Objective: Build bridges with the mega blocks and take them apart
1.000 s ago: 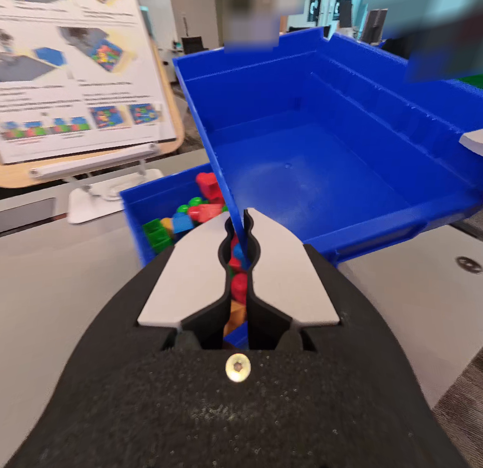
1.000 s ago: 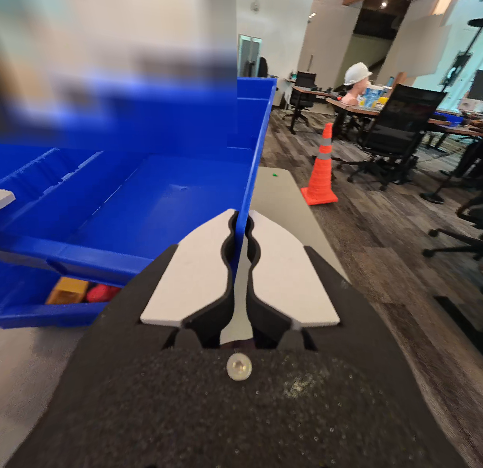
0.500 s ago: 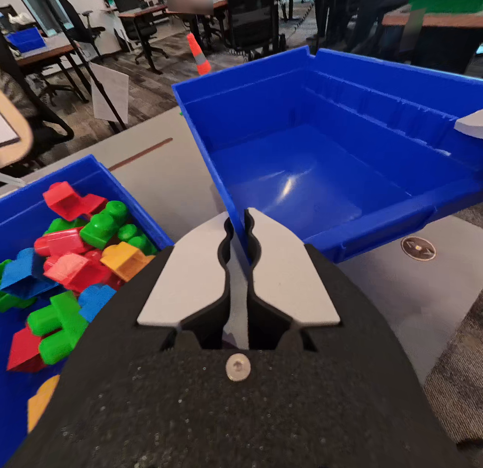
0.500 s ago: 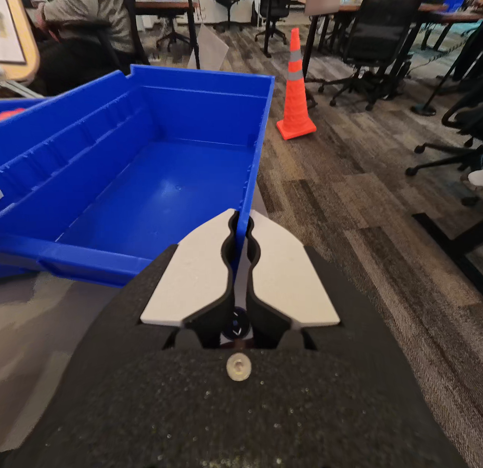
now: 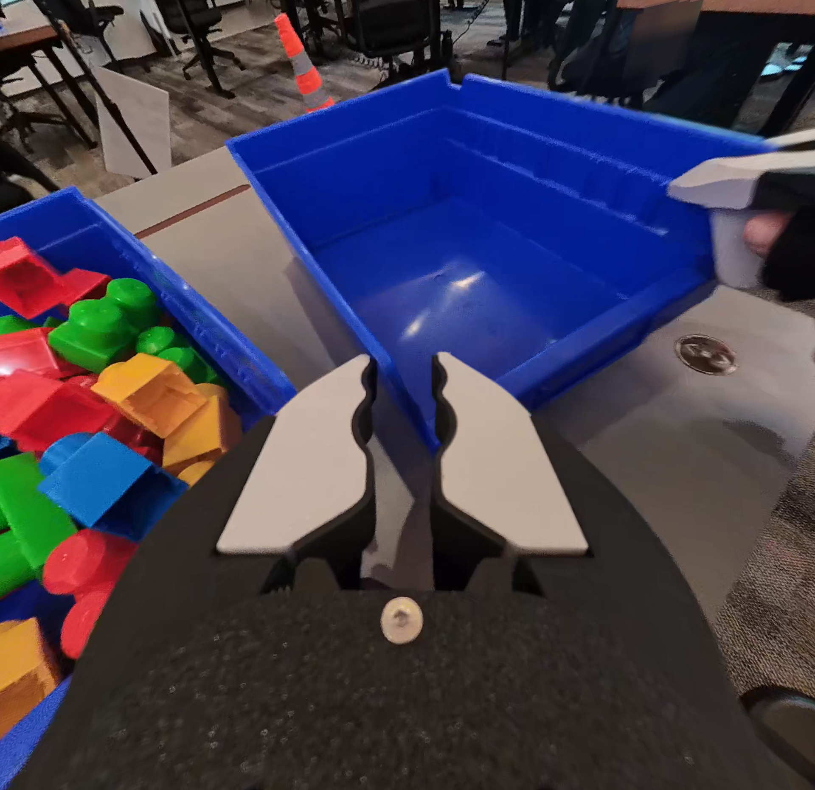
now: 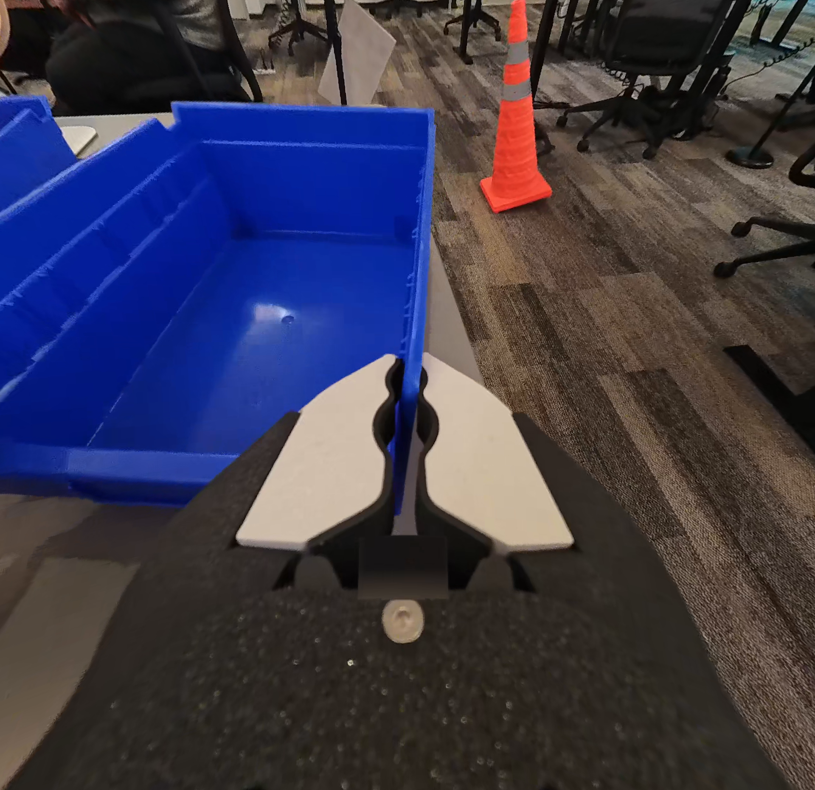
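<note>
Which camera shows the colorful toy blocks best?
The left wrist view: the blocks lie piled in the blue bin at its left. The right wrist view shows only that bin's corner, no blocks.

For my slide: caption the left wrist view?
Left gripper open astride empty blue bin wall, blocks bin alongside.

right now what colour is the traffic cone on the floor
Orange with grey bands, clearest in the right wrist view: traffic cone.
</note>
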The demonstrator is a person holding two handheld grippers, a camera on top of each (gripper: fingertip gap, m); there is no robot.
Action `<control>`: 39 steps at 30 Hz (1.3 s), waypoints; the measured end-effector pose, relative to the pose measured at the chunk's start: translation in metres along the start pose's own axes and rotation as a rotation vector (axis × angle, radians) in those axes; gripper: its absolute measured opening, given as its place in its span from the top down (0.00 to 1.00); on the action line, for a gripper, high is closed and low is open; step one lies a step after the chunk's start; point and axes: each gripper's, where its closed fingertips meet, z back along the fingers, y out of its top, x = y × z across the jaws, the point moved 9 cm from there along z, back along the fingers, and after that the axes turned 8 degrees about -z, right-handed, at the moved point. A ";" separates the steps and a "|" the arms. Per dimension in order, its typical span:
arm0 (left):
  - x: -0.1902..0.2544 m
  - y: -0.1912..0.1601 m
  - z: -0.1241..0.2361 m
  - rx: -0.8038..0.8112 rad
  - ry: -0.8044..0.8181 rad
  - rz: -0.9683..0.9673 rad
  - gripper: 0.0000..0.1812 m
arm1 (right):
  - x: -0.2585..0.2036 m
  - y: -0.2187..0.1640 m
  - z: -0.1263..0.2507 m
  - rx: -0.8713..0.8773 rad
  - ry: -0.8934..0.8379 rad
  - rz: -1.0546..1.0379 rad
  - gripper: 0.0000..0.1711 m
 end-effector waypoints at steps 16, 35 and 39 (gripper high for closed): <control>-0.173 -0.087 0.157 -0.022 0.329 0.316 0.73 | -0.122 0.018 0.069 0.273 0.068 0.161 0.75; -0.200 -0.111 0.122 -0.120 0.411 0.365 0.98 | -0.207 -0.033 0.058 0.144 0.321 0.184 0.80; -0.219 -0.119 0.130 -0.118 0.393 0.417 0.98 | -0.212 -0.033 0.053 0.143 0.335 0.196 0.80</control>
